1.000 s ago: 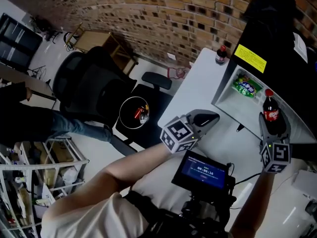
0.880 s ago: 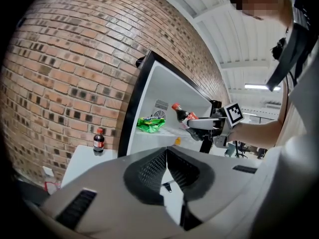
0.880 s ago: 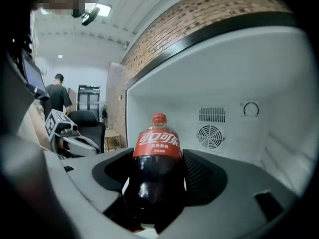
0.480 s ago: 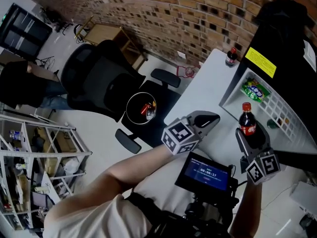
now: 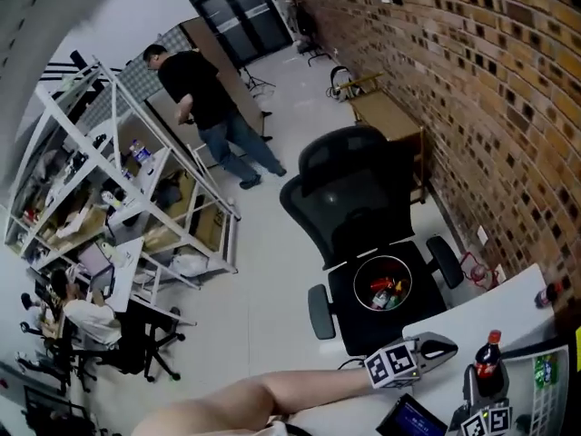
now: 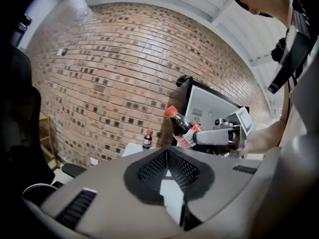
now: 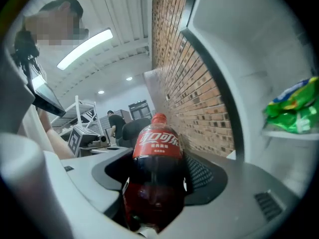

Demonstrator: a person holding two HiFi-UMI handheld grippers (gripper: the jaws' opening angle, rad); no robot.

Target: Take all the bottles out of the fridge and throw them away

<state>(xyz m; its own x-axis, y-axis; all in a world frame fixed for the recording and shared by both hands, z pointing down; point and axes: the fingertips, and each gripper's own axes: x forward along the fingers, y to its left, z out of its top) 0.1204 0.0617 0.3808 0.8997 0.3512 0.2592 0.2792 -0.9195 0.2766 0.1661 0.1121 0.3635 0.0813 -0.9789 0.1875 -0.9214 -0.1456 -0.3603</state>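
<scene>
Our right gripper [image 5: 481, 391] is clamped round the lower body of the dark cola bottle with red cap and red label [image 5: 488, 361], which stands upright above the white tabletop [image 5: 517, 302]. The round white-rimmed waste bin [image 5: 361, 275] on the black office chair seat [image 5: 349, 321] lies up-left of it in the head view, past the table edge. Our left gripper [image 5: 445, 344], jaws together and empty, sits between the two, nearer the bin.

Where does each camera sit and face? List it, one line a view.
Head view: on the person's head, looking down at trash bin, office chair, white table; forearm, left claw, right claw show.
Left gripper view: on the shut left claw, facing brick wall and fridge.
Right gripper view: on the right claw, along the gripped cola bottle.
Shared: that bottle, all three.
</scene>
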